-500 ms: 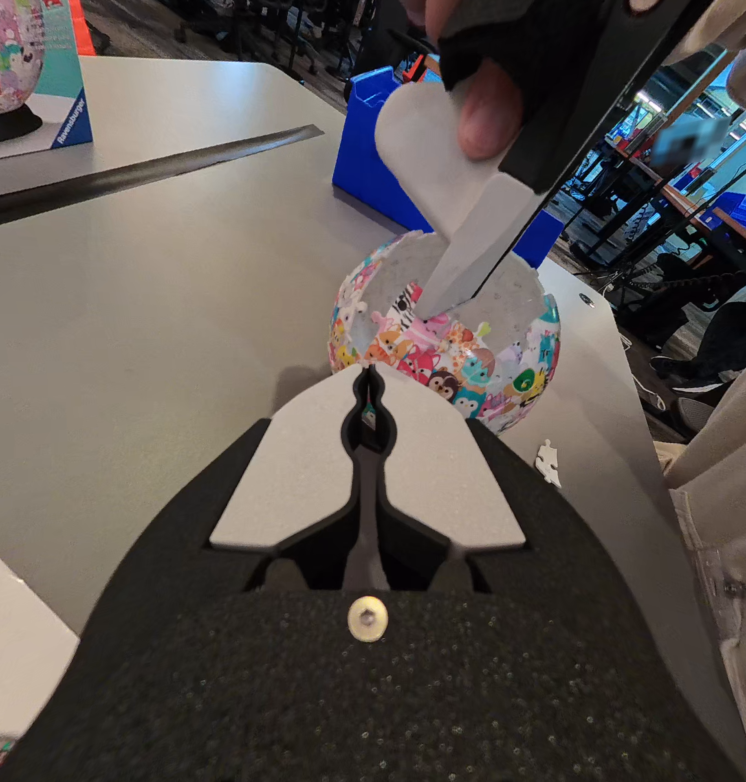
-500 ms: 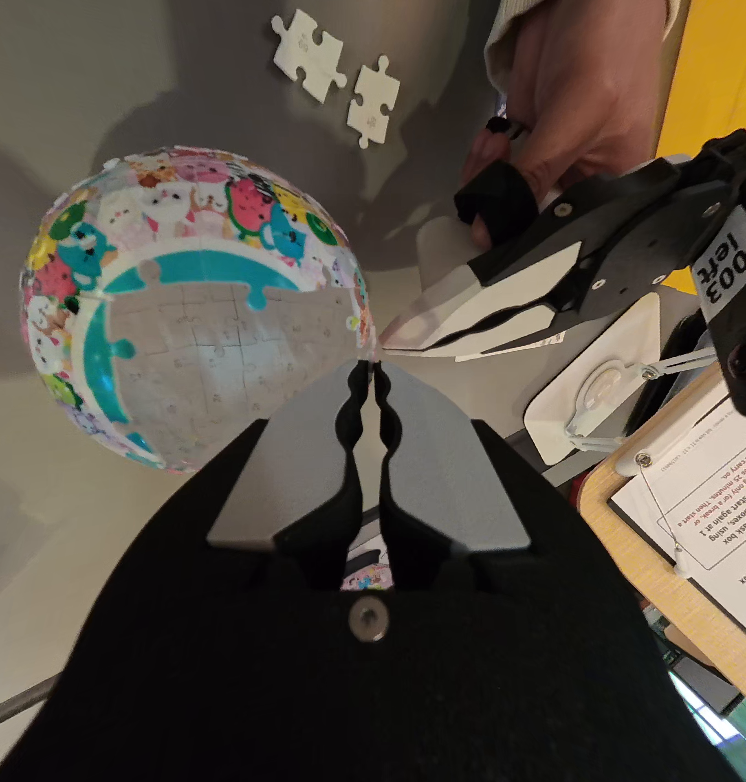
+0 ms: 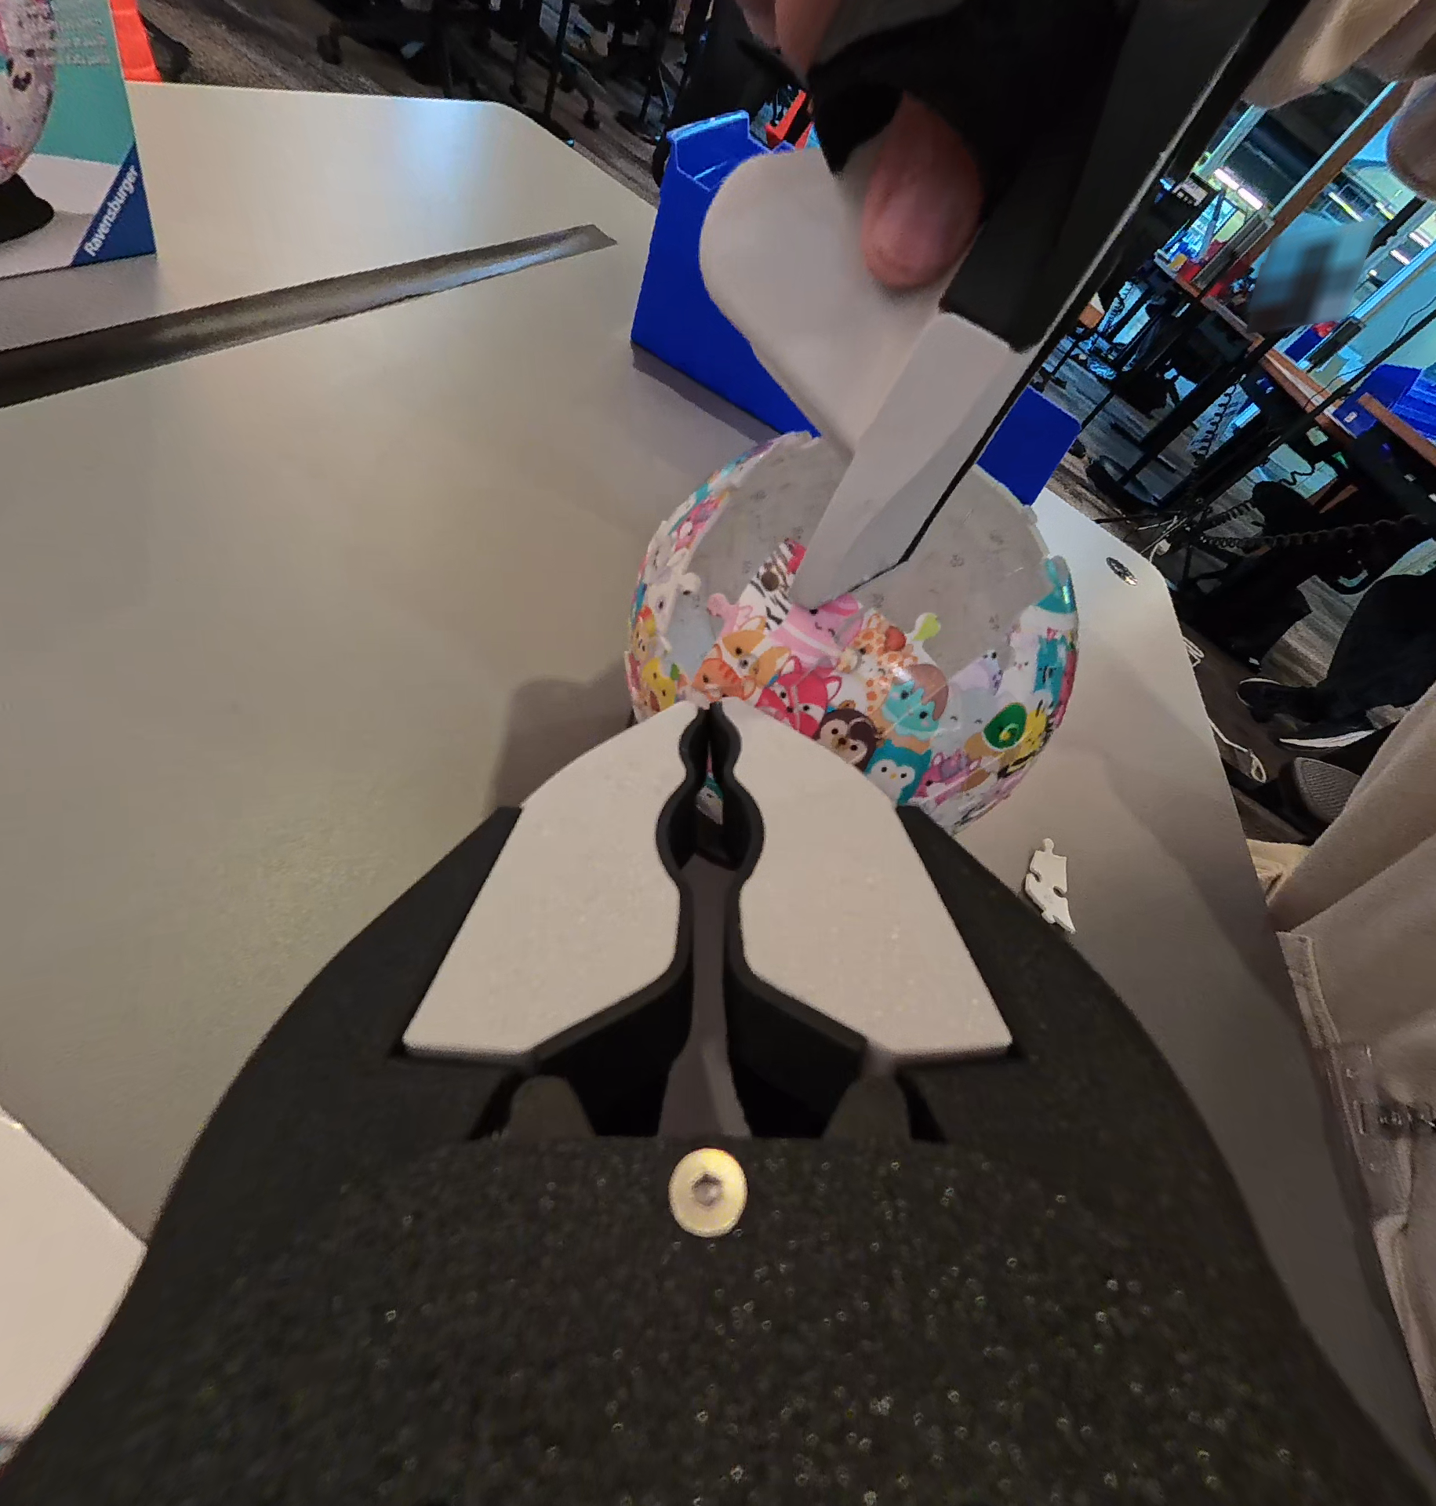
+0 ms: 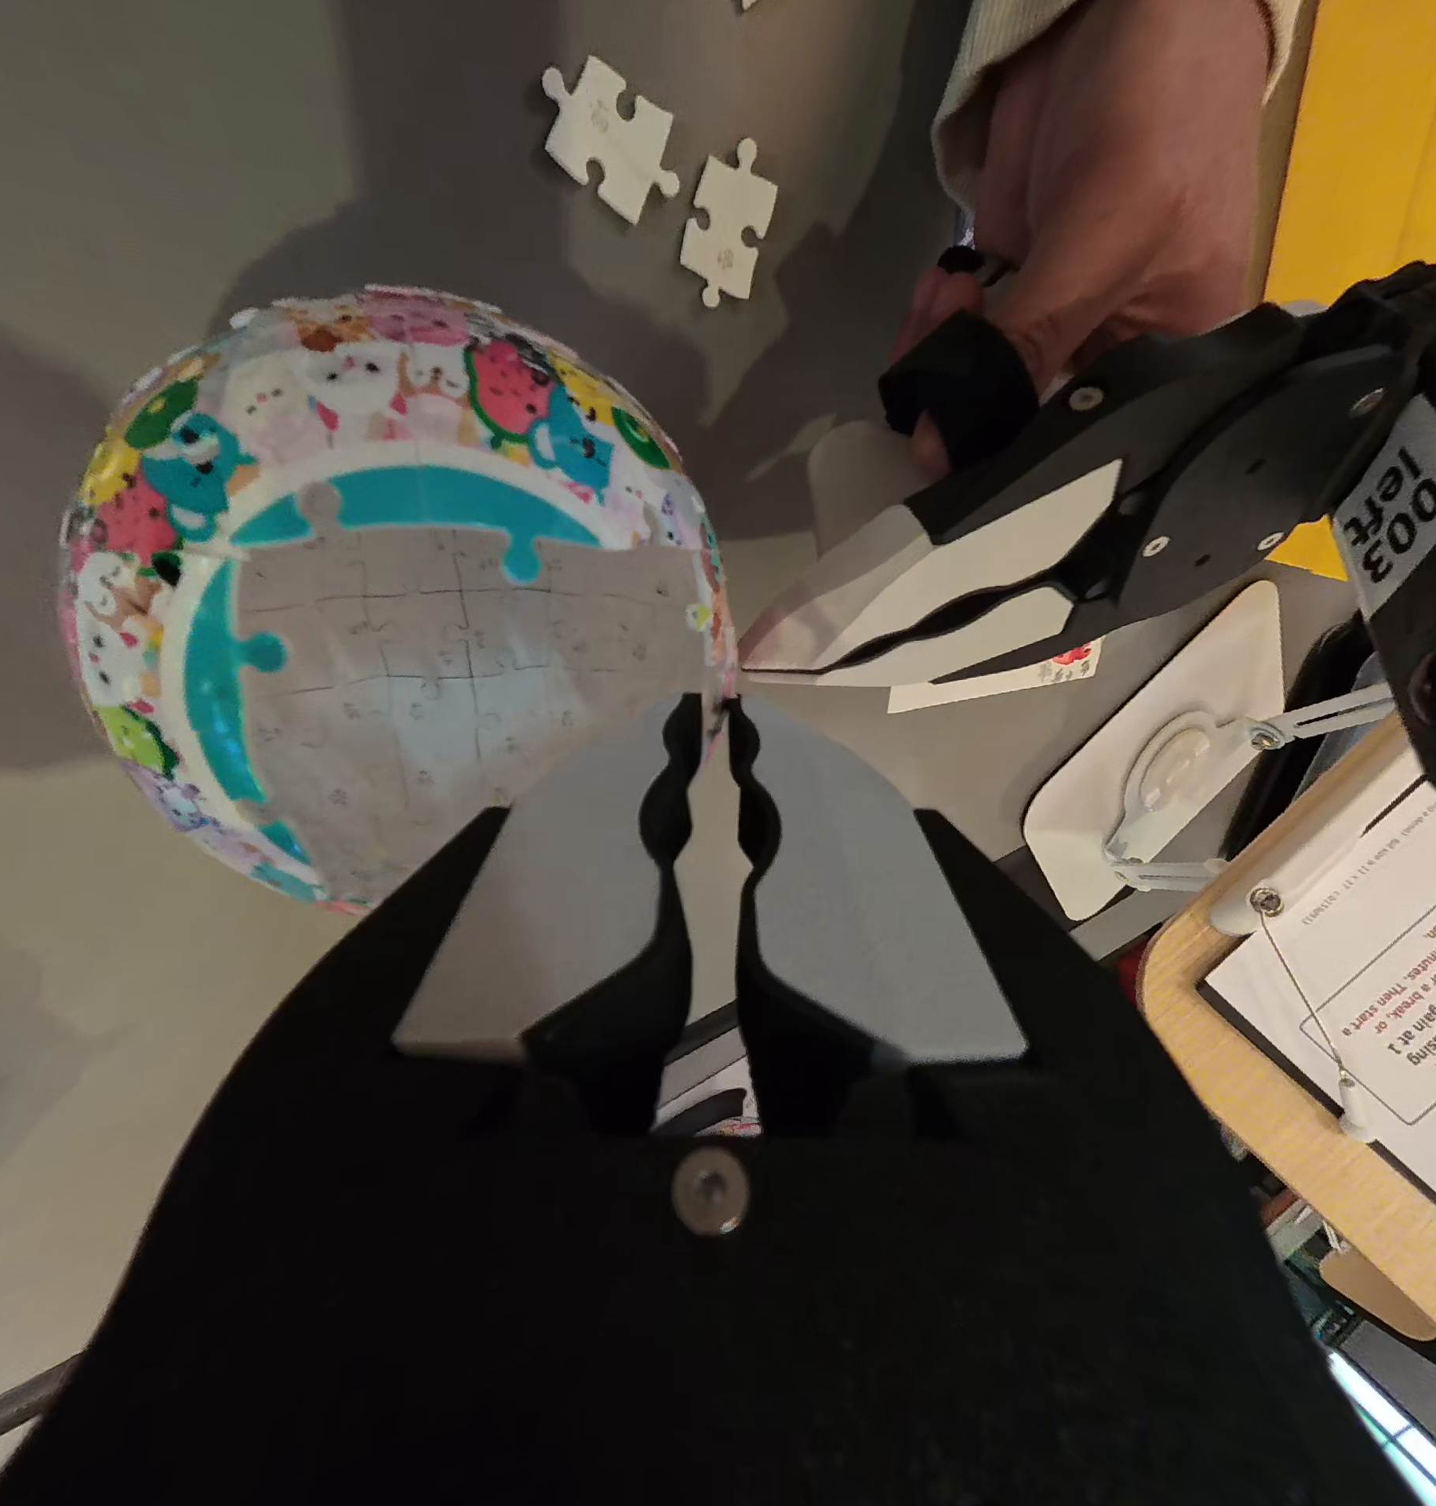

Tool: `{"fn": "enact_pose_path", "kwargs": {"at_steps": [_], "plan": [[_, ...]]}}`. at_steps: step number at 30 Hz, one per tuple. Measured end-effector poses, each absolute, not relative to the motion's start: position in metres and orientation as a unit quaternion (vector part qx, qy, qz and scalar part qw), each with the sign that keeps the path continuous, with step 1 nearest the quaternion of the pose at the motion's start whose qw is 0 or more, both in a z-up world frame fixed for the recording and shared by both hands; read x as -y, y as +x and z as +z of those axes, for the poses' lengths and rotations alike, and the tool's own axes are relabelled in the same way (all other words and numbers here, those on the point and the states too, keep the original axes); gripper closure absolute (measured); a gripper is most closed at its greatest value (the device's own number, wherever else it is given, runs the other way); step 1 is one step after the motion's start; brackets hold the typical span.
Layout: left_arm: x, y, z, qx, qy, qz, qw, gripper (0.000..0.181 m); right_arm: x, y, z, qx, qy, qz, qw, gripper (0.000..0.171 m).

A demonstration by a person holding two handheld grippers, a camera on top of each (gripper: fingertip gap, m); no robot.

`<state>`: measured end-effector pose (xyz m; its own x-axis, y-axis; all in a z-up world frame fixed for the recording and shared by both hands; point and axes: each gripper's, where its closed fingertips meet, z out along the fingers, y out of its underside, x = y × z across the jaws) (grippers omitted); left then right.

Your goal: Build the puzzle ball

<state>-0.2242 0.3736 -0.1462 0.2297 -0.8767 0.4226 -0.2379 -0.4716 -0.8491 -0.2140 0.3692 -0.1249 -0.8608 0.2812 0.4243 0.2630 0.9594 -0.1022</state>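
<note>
A half-built puzzle ball point(image 3: 853, 652) is sitting on a grey table point(image 3: 291, 570), just ahead of the left gripper point(image 3: 711, 711), whose fingertips are pressed together at the ball's near side; whether anything is pinched between them cannot be told. The right gripper point(image 3: 841, 593) is reaching down from above and beyond it, its tips clamped on the near edge of the ball's open rim, at a patch of colourful pieces. In the right wrist view, that rim edge is sitting squeezed between the right gripper's point(image 4: 721, 707) tips, with the ball's point(image 4: 388, 603) grey inner shell and teal band spreading to its left. The left gripper point(image 4: 751, 656) is pointing in from the right, tips meeting just beside the same spot. Two loose white pieces point(image 4: 657, 163) are lying face down on the table beyond the ball, one just beside the other. A blue bin point(image 3: 698, 285) is standing behind the ball, and a puzzle box point(image 3: 46, 138) is standing far off to the left gripper's left.
</note>
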Motion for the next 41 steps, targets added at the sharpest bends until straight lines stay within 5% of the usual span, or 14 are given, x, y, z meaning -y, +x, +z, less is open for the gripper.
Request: {"fn": "enact_pose_path", "kwargs": {"at_steps": [10, 23, 41], "plan": [[-0.367, -0.224, -0.143, -0.397, -0.702, -0.489, 0.331, 0.181, -0.361, -0.219, -0.113, 0.958, -0.15, 0.019, 0.244, 0.153], [-0.367, -0.223, -0.142, -0.397, -0.703, -0.488, 0.332, 0.181, -0.371, -0.232, -0.121, 0.937, -0.191, -0.019, 0.294, 0.102], [-0.367, -0.223, -0.144, -0.396, -0.704, -0.488, 0.331, 0.181, -0.371, -0.25, -0.125, 0.925, -0.166, -0.026, 0.34, 0.102]]}}
